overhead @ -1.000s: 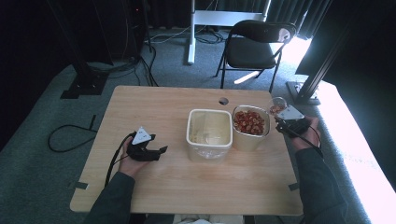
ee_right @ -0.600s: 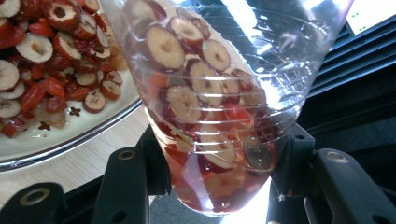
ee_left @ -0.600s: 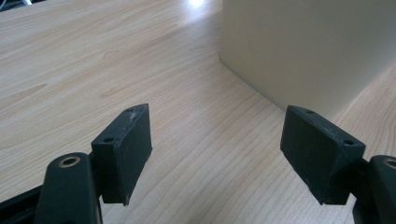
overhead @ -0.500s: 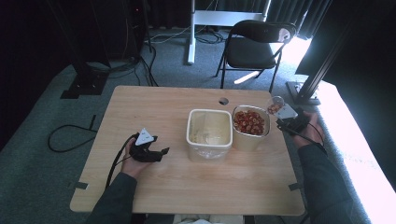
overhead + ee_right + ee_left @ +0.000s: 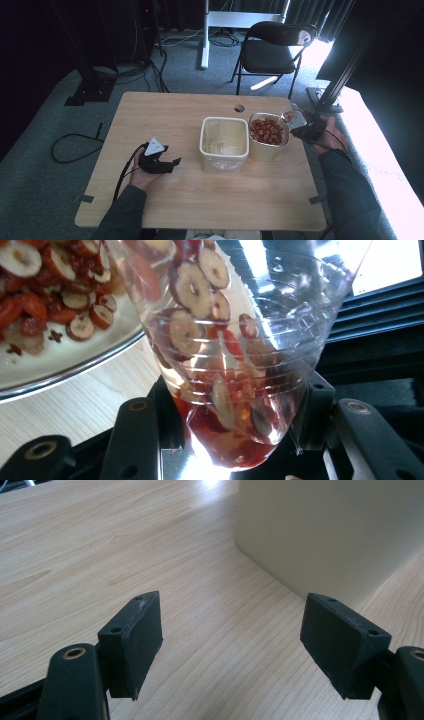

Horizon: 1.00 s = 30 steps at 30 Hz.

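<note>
— Pale wood grain runs across the table [image 5: 165, 115], and from the high view we take the cream tub [image 5: 224, 142] at its middle as our landmark. What do we see of the hands?

— To the left of the tub, well apart from it, our left hand [image 5: 142, 172] lies low on the table with the left gripper [image 5: 170, 163] pointing toward the tub. Past the tub's right side, beyond the container of red fruit slices [image 5: 268, 135] that touches it, the right hand [image 5: 330, 135] holds the right gripper [image 5: 300, 127] at the table's edge, lifting a clear plastic cup [image 5: 291, 115] tilted toward the slices.

— And the left gripper view?

— Its matte black, blocky pads [image 5: 137, 640] stand wide apart with nothing between them, over bare wood; the tub's smooth cream wall [image 5: 330, 530] rises ahead to the right.

— The right gripper view?

— Both jaws press against the thin, ribbed, transparent cup [image 5: 235, 355], pinching its lower part. Inside are round, red-rimmed slices with pale centres. More slices [image 5: 55, 285] lie in the container at upper left, above a strip of wood.
</note>
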Each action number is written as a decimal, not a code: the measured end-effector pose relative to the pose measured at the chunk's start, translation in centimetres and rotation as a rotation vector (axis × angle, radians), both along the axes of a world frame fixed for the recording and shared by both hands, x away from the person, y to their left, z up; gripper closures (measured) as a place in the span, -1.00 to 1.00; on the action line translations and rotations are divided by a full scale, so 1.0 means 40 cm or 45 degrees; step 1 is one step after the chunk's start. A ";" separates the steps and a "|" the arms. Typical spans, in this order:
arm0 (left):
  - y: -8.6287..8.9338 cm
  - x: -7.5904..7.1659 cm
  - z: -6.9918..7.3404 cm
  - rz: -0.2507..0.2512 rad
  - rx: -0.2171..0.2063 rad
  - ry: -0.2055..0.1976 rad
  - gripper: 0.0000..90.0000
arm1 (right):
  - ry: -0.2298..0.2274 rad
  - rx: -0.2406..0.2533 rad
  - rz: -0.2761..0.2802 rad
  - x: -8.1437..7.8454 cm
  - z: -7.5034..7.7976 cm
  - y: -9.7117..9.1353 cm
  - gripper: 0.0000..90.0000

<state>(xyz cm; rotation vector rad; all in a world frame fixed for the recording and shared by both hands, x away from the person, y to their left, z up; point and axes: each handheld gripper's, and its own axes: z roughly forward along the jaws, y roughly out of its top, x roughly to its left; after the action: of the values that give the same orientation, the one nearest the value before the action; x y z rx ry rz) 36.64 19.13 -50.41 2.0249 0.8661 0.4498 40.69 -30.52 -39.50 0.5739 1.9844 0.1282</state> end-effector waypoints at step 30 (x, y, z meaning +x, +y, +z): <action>-0.002 0.002 -0.002 0.000 -0.005 0.000 -0.44 | -0.022 -0.353 0.008 0.023 0.041 0.051 0.15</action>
<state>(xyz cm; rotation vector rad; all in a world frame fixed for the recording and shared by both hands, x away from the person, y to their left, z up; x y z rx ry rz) 36.70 19.06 -50.51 2.0213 0.8669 0.4477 41.60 -28.49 -37.86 0.3852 1.9453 -0.1361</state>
